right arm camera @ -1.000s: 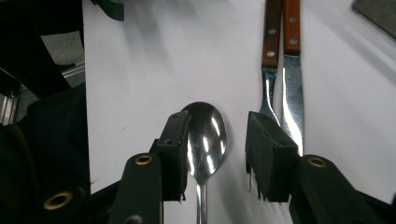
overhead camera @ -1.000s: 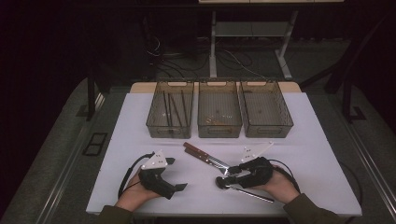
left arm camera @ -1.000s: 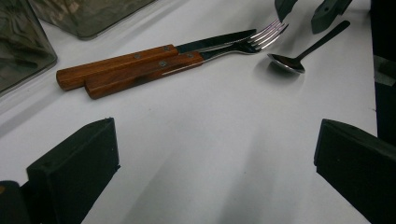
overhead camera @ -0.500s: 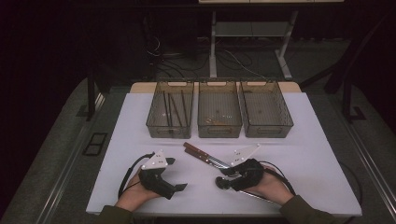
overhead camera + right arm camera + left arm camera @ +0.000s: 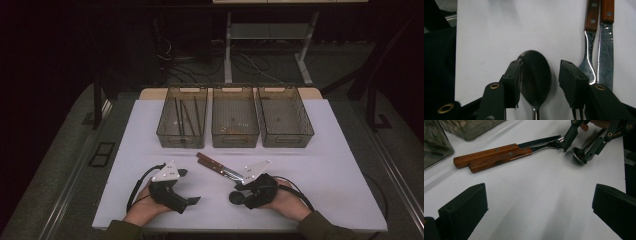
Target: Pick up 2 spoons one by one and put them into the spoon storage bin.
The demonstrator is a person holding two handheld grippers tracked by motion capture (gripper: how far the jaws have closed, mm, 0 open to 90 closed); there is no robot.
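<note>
A metal spoon point(image 5: 536, 75) lies on the white table point(image 5: 320, 165), its bowl between the jaws of my right gripper point(image 5: 540, 65). Those jaws have just been opening; the left pad sits at the bowl's edge and a gap shows at the right pad, so it is open. Beside it lie a wooden-handled fork point(image 5: 587, 50) and knife point(image 5: 605, 50), side by side point(image 5: 215, 165). My left gripper point(image 5: 539, 187) rests open on the table at the front left point(image 5: 190, 186), nothing between its jaws, facing the knife point(image 5: 486, 157) and the right gripper point(image 5: 586, 142).
Three clear plastic bins stand in a row at the back: the left bin point(image 5: 182, 131) holds dark sticks, the middle bin point(image 5: 235, 135) a few small items, and the right bin point(image 5: 284, 135) looks nearly bare. The table's front edge runs just under both hands.
My right hand has shifted a little left and lower over the spoon, covering its handle. The left hand has stayed put.
</note>
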